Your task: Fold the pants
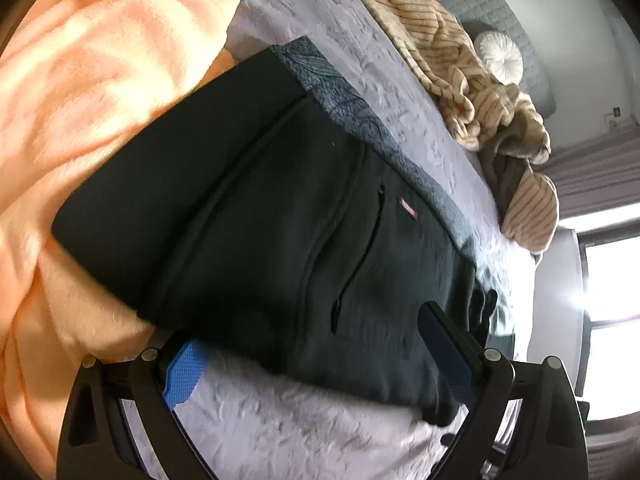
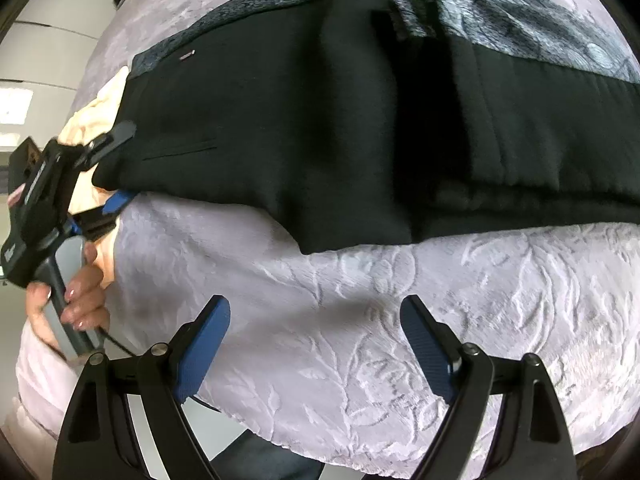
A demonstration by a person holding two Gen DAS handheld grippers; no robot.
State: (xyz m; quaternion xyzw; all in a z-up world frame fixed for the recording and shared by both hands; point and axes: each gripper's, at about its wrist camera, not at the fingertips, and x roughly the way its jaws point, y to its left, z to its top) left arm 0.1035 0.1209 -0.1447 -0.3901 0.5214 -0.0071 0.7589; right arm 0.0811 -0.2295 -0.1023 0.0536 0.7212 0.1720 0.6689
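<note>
At the far left of the left wrist view an orange blanket [image 1: 80, 100] lies bunched on the bed, and the dark pants [image 1: 260, 208] rest partly on top of it, partly on the pale embossed bedspread [image 1: 300, 420]. The pants lie folded lengthwise in a long band, with a grey inner fabric strip [image 1: 352, 108] showing along their far edge. The left gripper [image 1: 316, 356] stands with its jaws spread wide at the near edge of the pants: the left blue pad [image 1: 184, 372] sits against the bedspread just under the cloth edge, the right pad over the dark fabric, so the pants' edge lies between the fingers without being clamped. Further right, a striped beige garment [image 1: 460, 72] lies crumpled on the bedspread, well apart from the pants, with a round white cushion [image 1: 501, 58] beyond it.

In the right wrist view, a hand [image 2: 76, 300] at the far left holds the handle of the left gripper [image 2: 120, 166], whose jaws bracket the left end of the pants [image 2: 320, 120]. The pants stretch across the upper frame, their right part doubled over itself. The right gripper [image 2: 316, 340] hovers with jaws parted, holding nothing, over bare bedspread [image 2: 400, 320], near the pants' front edge but not touching it.
</note>
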